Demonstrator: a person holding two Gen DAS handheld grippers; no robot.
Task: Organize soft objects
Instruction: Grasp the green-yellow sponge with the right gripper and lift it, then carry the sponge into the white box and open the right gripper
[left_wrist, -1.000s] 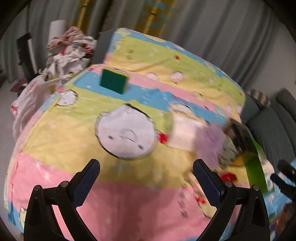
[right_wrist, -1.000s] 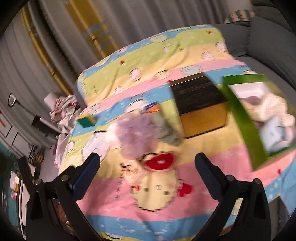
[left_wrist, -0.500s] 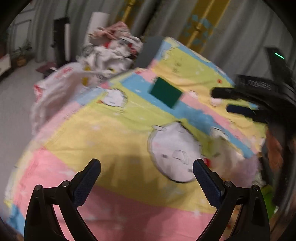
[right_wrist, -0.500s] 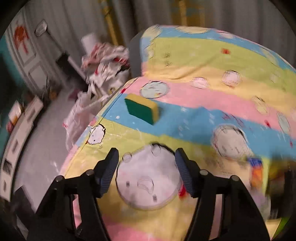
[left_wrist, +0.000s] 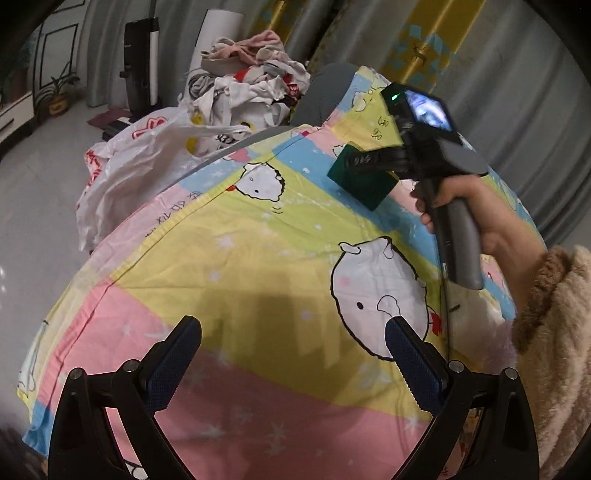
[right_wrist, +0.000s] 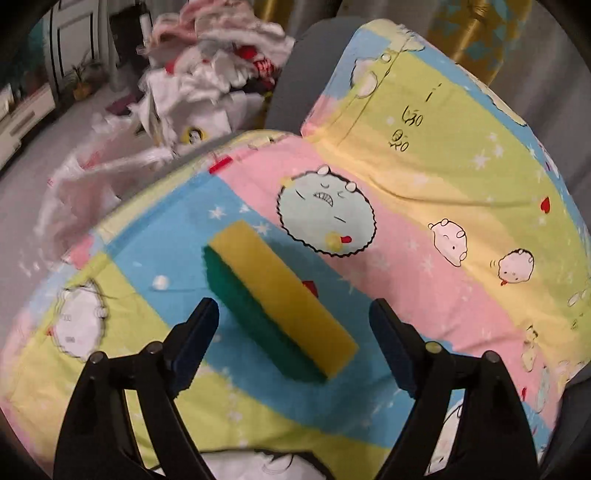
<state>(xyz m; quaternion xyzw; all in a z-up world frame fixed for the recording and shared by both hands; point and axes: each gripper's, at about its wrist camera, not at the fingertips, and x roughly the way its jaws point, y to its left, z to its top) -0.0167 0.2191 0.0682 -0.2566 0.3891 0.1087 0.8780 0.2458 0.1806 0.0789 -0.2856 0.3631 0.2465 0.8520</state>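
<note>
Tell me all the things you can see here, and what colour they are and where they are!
sponge: one, yellow with a green scrubby side, lying on a blue stripe of the bedsheet, between the right gripper's open fingers, not touched
bedsheet: one, pink, yellow, green and blue stripes with cartoon faces, covering the bed
plastic bag: one, white with red print, at the bed's left edge
pile of clothes: one heap, white, pink and red, behind the bag
curtains: grey with yellow panels, at the back
potted plant: one, green, far left on the floor
left gripper: one, black with blue pads, open and empty over the bedsheet
right gripper: one, black, open, its jaws just opening, around the sponge
hand: one, with a fuzzy beige sleeve, holding the right gripper's handle
</note>
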